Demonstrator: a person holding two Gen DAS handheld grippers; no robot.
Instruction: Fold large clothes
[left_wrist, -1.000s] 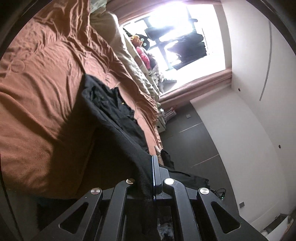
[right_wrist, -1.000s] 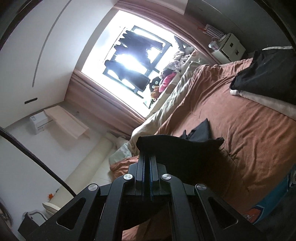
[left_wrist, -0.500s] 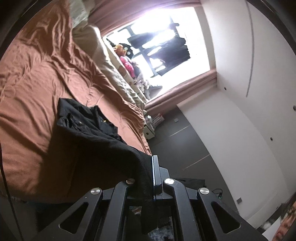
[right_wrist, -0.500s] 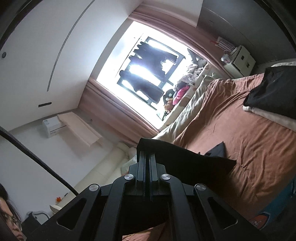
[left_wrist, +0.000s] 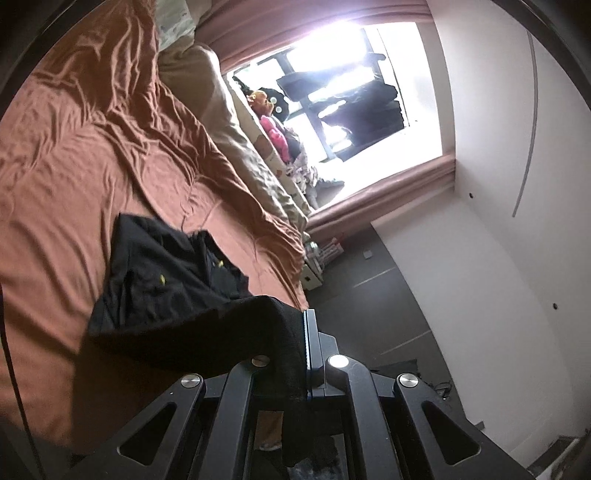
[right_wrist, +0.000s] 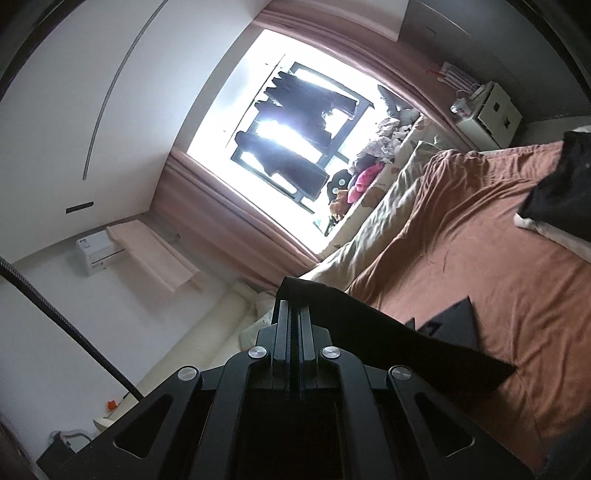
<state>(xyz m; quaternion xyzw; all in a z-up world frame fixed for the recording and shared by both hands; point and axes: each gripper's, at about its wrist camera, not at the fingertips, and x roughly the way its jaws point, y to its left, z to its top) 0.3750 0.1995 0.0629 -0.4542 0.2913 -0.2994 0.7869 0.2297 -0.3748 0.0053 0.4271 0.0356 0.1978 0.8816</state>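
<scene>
The large black cloth garment (left_wrist: 173, 288) lies partly on the rust-brown bedsheet (left_wrist: 74, 155) and partly in the air: in my left wrist view its bulk sits at about nine o'clock from my fingers, crumpled, with small yellow marks showing on it, while one edge climbs up and drapes over my left gripper (left_wrist: 306, 332). My jaws there are pressed together on that edge, and a tail of fabric hangs down between the linkage arms. In my right wrist view, my right gripper (right_wrist: 291, 314) is likewise clamped flat on a fold of the same dark cloth (right_wrist: 388, 339), which runs away taut toward four o'clock, down to the sheet.

So I judge the step in hand to be the lift and spread: I hold the garment by two points, it is raised off the bed only near my grips, and the rest is bunched on the sheet. No fold is made yet.

Next, I think, both grips must go higher and apart so the cloth hangs free and flat, then be laid back down smoothly on the open sheet. The grips must not slip, since each holds only a thin edge.

Beyond the garment, at twelve o'clock, a beige quilt (left_wrist: 229, 122) runs along the bed's far side, with soft toys (left_wrist: 269, 118) beside the bright window (left_wrist: 351, 85). Another dark pile (right_wrist: 561, 192) sits at two o'clock in the right view.
</scene>
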